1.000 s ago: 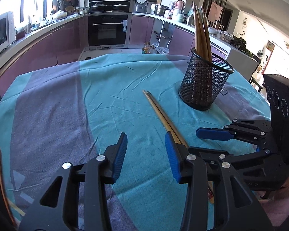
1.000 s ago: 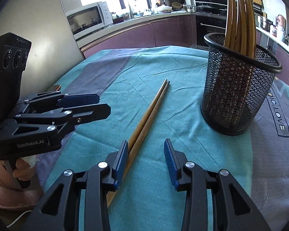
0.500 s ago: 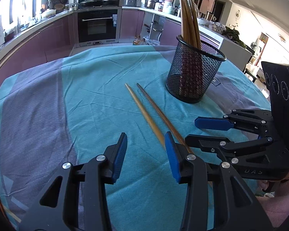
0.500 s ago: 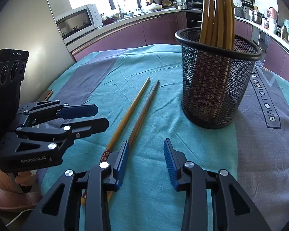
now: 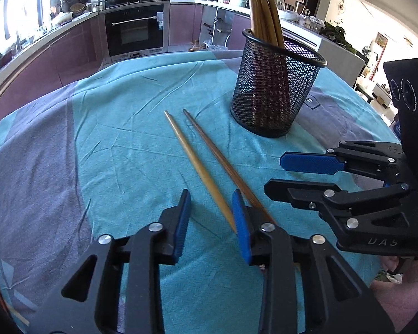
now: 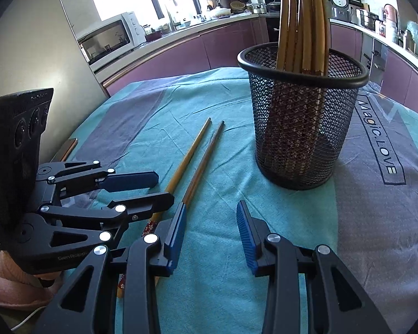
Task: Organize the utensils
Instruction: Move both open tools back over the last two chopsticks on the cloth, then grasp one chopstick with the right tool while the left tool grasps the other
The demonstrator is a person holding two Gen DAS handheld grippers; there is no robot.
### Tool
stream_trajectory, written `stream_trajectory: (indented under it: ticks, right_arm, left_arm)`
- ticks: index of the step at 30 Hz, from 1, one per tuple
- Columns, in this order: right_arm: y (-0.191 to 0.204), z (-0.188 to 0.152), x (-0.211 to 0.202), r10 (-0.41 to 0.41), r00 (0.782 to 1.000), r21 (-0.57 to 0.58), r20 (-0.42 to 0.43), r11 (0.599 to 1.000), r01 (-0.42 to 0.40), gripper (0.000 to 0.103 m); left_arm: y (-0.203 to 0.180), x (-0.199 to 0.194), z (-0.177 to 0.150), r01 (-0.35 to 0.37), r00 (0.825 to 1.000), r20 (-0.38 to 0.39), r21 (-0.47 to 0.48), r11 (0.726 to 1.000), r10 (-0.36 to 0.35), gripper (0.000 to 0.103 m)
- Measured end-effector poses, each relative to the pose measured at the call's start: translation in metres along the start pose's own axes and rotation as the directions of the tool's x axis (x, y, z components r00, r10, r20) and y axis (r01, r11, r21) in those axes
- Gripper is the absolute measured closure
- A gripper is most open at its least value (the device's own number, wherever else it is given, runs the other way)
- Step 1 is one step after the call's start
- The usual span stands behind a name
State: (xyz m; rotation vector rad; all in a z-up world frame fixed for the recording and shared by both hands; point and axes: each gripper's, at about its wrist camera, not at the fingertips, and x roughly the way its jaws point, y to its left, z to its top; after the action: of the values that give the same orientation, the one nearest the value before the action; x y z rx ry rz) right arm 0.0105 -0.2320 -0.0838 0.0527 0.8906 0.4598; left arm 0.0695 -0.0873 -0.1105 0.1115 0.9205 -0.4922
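Item: two loose chopsticks, a lighter chopstick (image 5: pixel 200 167) and a darker chopstick (image 5: pixel 223 161), lay side by side near the middle of the table (image 5: pixel 119 139), on its teal cloth, tips toward the mesh holder (image 5: pixel 273 91), which stood just beyond them toward the far edge and already held several upright chopsticks.

Left gripper (image 5: pixel 210 214): jaws partly open and just then closing; the lighter chopstick ran between them, the pads not yet pressing it.

Right gripper (image 6: pixel 210 222): partly open, empty, the darker chopstick beside its left finger.

Step judged: pickup of the loose pair. Next called for: closing squarely on one stick, lifting, then lowering it into the holder.
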Motion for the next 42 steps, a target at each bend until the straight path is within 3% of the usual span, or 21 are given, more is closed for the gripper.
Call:
stream_trajectory:
  ticks: [7,15,25,36,42]
  right_arm:
    - [0.003,0.007,0.006,0.005,1.0,-0.011,0.007,1.0,-0.005,0.068]
    - [0.015,0.016,0.024,-0.019,1.0,-0.048,-0.019,0.999,0.018,0.074]
    - [0.014,0.017,0.017,-0.074,0.997,-0.064,-0.03,0.995,0.072,0.086]
    - [0.012,0.017,0.023,-0.075,0.996,-0.056,-0.042,0.996,0.072,0.085]
    - [0.005,0.018,0.023,-0.057,0.998,-0.008,-0.03,0.998,0.057,0.093]
  left_arm:
    - [0.006,-0.003,-0.007,-0.015,1.0,-0.003,-0.046,0.999,0.015,0.088]
    - [0.006,-0.004,-0.009,-0.032,0.999,-0.001,-0.061,0.998,0.032,0.088]
    - [0.01,0.001,-0.001,-0.04,0.999,0.0,-0.035,0.999,0.04,0.086]
    - [0.011,0.014,0.015,-0.045,0.999,-0.018,-0.019,0.999,0.045,0.086]
    - [0.012,0.015,0.017,-0.051,0.999,-0.017,-0.041,0.998,0.05,0.09]
